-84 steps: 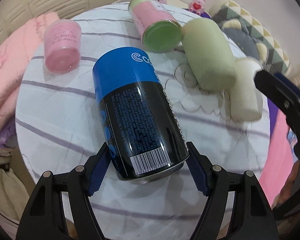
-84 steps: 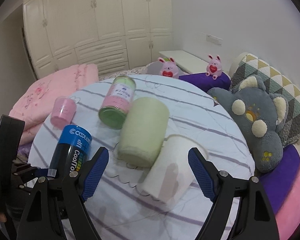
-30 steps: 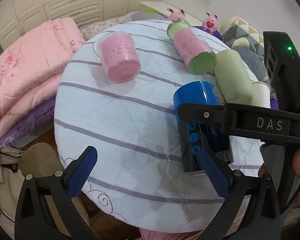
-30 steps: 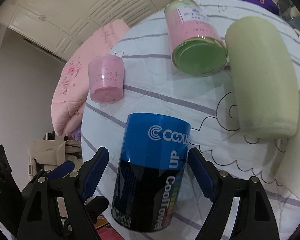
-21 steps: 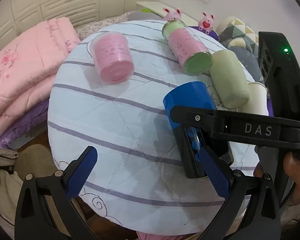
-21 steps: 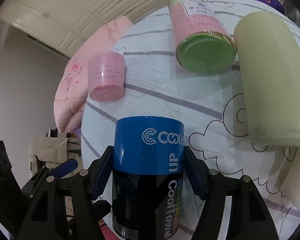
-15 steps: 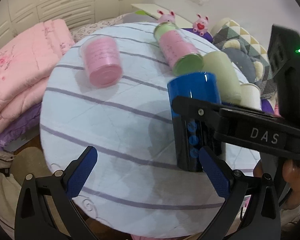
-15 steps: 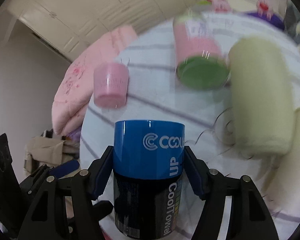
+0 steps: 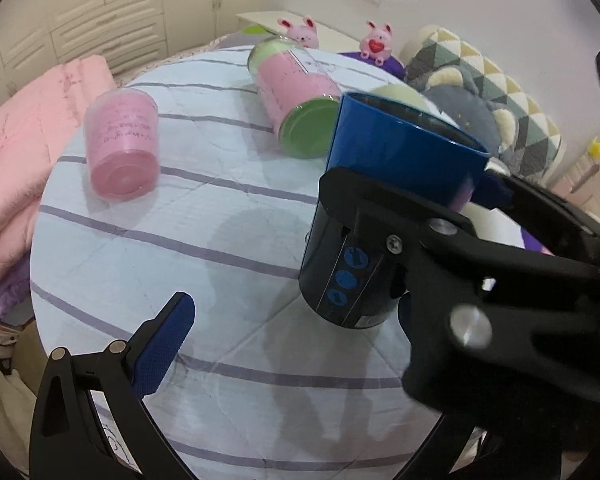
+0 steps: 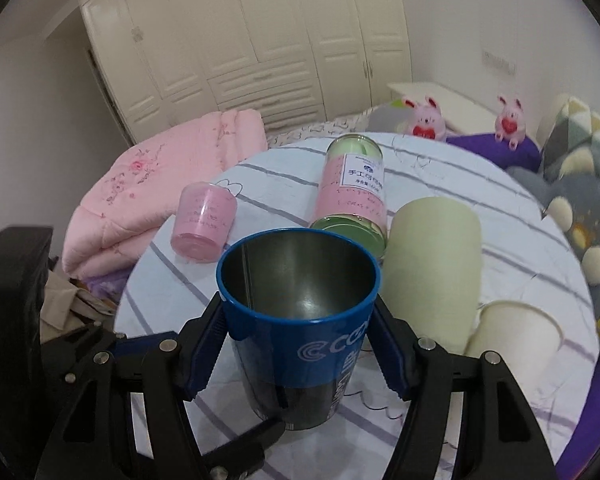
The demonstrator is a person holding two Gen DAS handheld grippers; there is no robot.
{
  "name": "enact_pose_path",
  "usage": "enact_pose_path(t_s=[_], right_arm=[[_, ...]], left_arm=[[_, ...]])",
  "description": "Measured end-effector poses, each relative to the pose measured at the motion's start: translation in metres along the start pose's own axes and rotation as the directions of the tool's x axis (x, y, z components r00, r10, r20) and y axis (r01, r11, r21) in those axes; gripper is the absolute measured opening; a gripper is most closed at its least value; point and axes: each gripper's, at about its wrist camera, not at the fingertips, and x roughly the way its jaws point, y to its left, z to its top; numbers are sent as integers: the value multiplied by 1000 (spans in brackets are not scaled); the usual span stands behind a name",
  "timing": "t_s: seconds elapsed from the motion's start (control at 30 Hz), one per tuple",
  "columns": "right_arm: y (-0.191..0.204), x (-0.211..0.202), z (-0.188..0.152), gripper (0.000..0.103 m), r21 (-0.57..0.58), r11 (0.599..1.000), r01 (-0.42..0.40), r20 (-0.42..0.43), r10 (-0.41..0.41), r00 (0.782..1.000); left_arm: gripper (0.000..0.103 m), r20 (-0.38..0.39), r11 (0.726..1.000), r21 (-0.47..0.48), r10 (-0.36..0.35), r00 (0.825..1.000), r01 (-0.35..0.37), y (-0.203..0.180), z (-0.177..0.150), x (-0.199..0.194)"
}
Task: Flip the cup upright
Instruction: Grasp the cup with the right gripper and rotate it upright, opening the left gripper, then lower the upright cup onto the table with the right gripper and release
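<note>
A blue-and-black cup [image 10: 300,344] with white lettering and a grey inside stands before a pink cup [image 10: 203,222] on a white, purple-striped tablecloth [image 9: 220,240].

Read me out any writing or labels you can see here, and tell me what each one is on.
"CO", white, after a swirl logo, the rest hidden: blue cup clamped in the right gripper.
White label with Chinese characters, too small to read: lying pink-and-green jar.
Dark handwriting, too blurred to read: small pink cup.
</note>
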Motion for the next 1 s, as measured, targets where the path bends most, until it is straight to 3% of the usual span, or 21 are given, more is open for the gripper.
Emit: enact_pose_path(t_s=[0.2, 0.43, 0.63, 0.7, 1.0], right_arm=[[10, -11, -13, 68, -107, 993, 43, 51, -37, 998], [12, -14, -19, 68, -138, 989, 59, 70, -49, 996], [14, -16, -22, 70, -142, 988, 61, 66, -52, 996], [14, -18, -23, 82, -133, 989, 66, 76, -56, 995], [4, -45, -23, 82, -71, 997, 34, 94, -27, 995]], left_arm=[[103, 15, 998, 38, 40, 999, -41, -8, -7, -1], [103, 53, 994, 72, 81, 995, -85, -16, -15, -2], [103, 58, 993, 62, 97, 994, -100, -17, -17, -6], [103, 64, 993, 54, 98, 993, -101, -17, -18, -9], [103, 109, 990, 91, 96, 989, -106, -35, -20, -29]])
